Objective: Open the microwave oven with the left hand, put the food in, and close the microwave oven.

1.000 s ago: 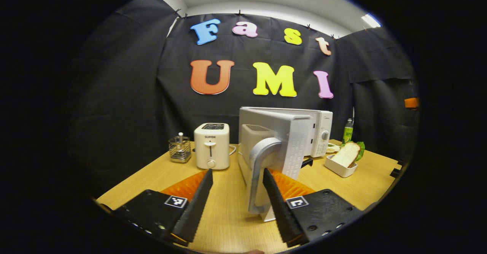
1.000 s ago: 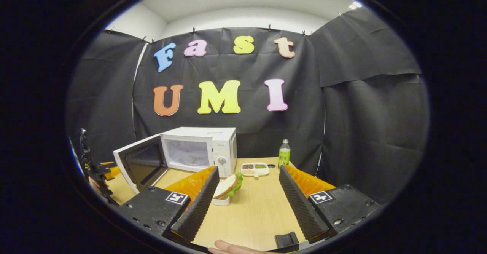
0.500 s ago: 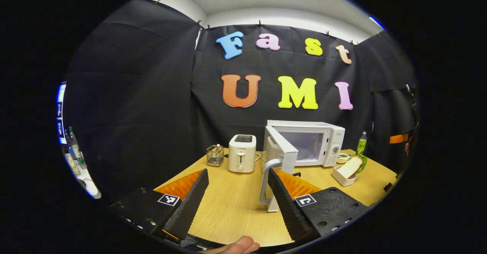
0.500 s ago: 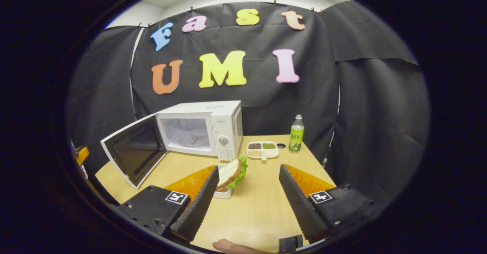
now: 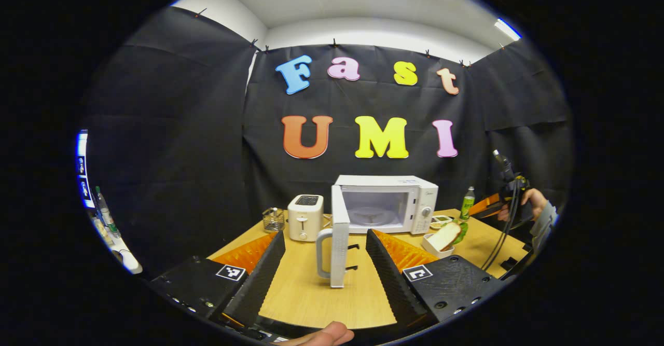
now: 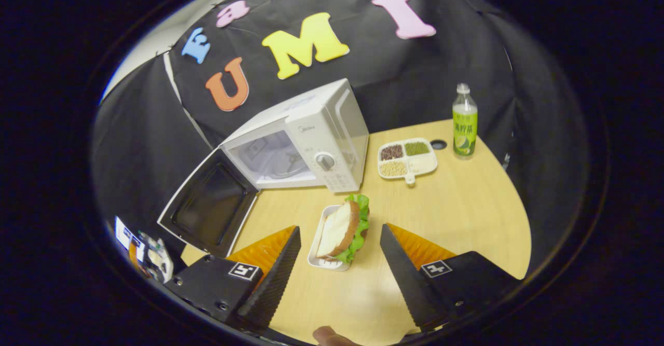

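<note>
The white microwave [image 5: 386, 203] [image 6: 306, 143] stands at the back of the wooden table, its door [image 5: 338, 245] [image 6: 210, 208] swung wide open and its cavity empty. A sandwich with lettuce [image 6: 343, 227] [image 5: 447, 236] leans in a small white tray [image 6: 317, 242] in front of the oven. My right gripper [image 6: 337, 273] hovers open above the sandwich, which lies between and beyond its fingers. My left gripper [image 5: 324, 273] is open, drawn back from the door, with the grey door handle [image 5: 322, 252] between its fingers farther off. The right gripper [image 5: 498, 206] and the hand holding it appear in the left gripper view.
A white toaster [image 5: 305, 217] and a wire holder [image 5: 272, 220] stand left of the microwave. A divided dish of beans [image 6: 407, 158] and a green bottle [image 6: 464, 120] [image 5: 468, 203] sit right of it. Bare table [image 6: 461, 206] lies to the right of the sandwich.
My left gripper has pulled back from the door handle, leaving the door wide open. My right gripper has moved forward and tilted down over the sandwich.
</note>
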Demonstrator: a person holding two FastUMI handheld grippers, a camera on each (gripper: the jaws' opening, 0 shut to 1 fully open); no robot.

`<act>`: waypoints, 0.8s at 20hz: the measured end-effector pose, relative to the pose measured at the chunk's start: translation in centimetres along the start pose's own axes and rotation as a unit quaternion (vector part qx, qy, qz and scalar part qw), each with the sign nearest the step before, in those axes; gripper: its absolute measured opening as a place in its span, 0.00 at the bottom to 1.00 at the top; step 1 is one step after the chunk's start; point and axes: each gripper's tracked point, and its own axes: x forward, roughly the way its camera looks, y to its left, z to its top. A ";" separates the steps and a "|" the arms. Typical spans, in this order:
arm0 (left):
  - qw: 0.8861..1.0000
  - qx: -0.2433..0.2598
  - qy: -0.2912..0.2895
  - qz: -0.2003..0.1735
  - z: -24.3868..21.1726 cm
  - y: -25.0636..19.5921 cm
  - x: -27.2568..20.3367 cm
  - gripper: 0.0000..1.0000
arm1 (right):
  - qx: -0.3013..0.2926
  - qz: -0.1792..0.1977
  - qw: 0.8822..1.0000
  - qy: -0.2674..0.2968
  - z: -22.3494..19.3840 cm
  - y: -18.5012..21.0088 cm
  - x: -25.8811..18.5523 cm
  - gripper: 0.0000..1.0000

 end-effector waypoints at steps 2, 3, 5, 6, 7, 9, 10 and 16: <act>1.000 -0.017 0.004 -0.019 -0.1 -1.3 0.1 0.94 | 0.022 0.020 0.998 0.048 -0.5 -1.5 1.8 0.86; 1.000 -0.019 0.002 -0.019 0.0 -1.3 0.1 0.94 | 0.034 0.030 0.997 0.065 -0.6 -2.1 2.7 0.86; 1.000 -0.013 -0.001 -0.009 0.1 -1.2 0.1 0.94 | 0.067 0.074 0.990 0.103 -1.0 -2.4 4.3 0.86; 1.000 -0.010 0.002 -0.004 0.1 -1.0 0.2 0.94 | 0.091 0.095 0.985 0.114 -0.8 -2.2 5.1 0.97; 1.000 -0.008 0.002 0.001 0.1 -1.0 0.2 0.94 | 0.113 0.111 0.979 0.125 -0.6 -2.4 5.6 0.96; 1.000 -0.010 0.001 0.003 0.5 -1.1 0.1 0.94 | 0.158 0.147 0.966 0.140 0.0 -1.9 6.7 0.82; 1.000 -0.009 0.000 0.003 0.7 -1.3 0.0 0.94 | 0.181 0.168 0.958 0.146 0.3 -1.5 6.9 0.89; 1.000 0.003 0.005 -0.006 0.4 -1.2 -1.2 0.94 | 0.220 0.167 0.948 0.158 -0.5 -1.0 7.6 0.63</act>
